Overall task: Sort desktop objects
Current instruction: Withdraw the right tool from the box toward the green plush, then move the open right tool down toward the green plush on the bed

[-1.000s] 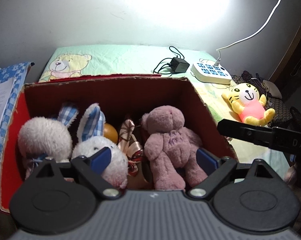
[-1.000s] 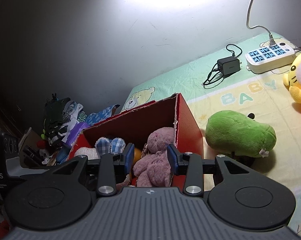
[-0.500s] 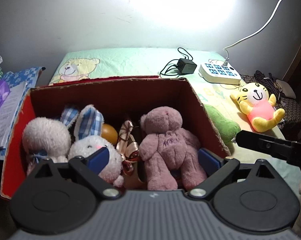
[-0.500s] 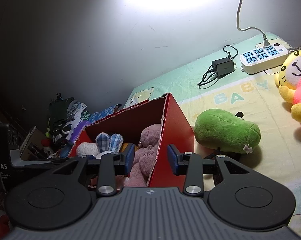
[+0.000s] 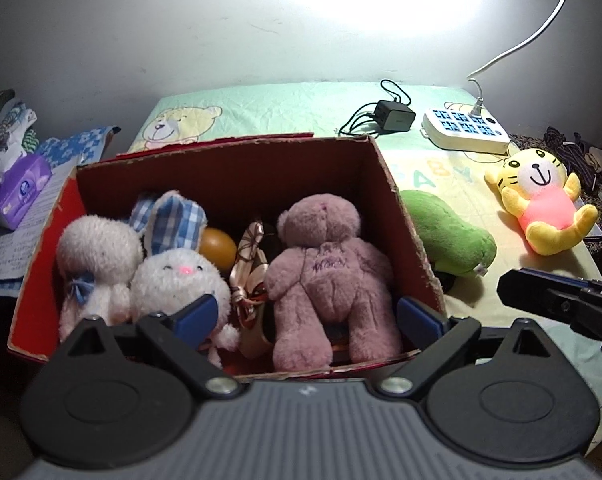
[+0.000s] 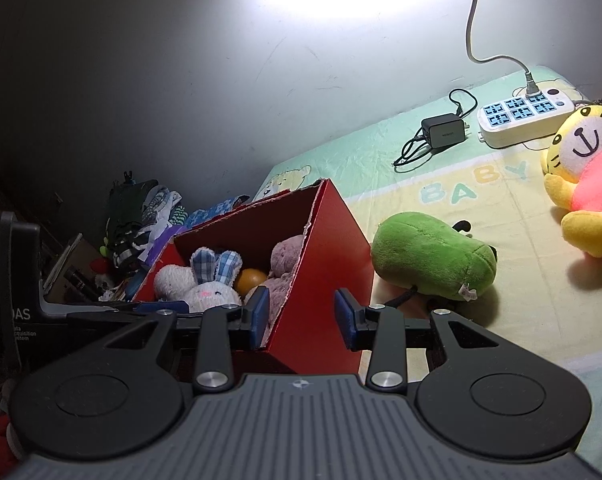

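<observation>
The red box (image 5: 413, 236) already holds a pink bear (image 5: 325, 272), a white rabbit (image 5: 177, 276) and an orange ball (image 5: 217, 246). A green plush (image 6: 433, 260) and a yellow tiger (image 6: 585, 176) lie outside on the bedsheet (image 6: 501, 200), apparently left to sort. The left gripper (image 5: 307, 314) hangs over the box, jaws apart and empty. The right gripper (image 6: 301, 314), jaws apart and empty, straddles the box's corner, with the green plush just right of it.

Left tongs (image 5: 307, 314), spread wide and empty, above the near edge of a red cardboard box (image 5: 405, 220). The box holds a pink teddy bear (image 5: 329, 276) lying face-down, a white rabbit (image 5: 177, 276) with checked ears, another white plush (image 5: 97, 256) and an orange ball (image 5: 217, 246). Just right of the box on the bed sheet (image 5: 301, 108) lies a green plush (image 5: 447, 236), with a yellow tiger plush (image 5: 541, 196) farther right and a power strip (image 5: 465, 130) behind.
</observation>
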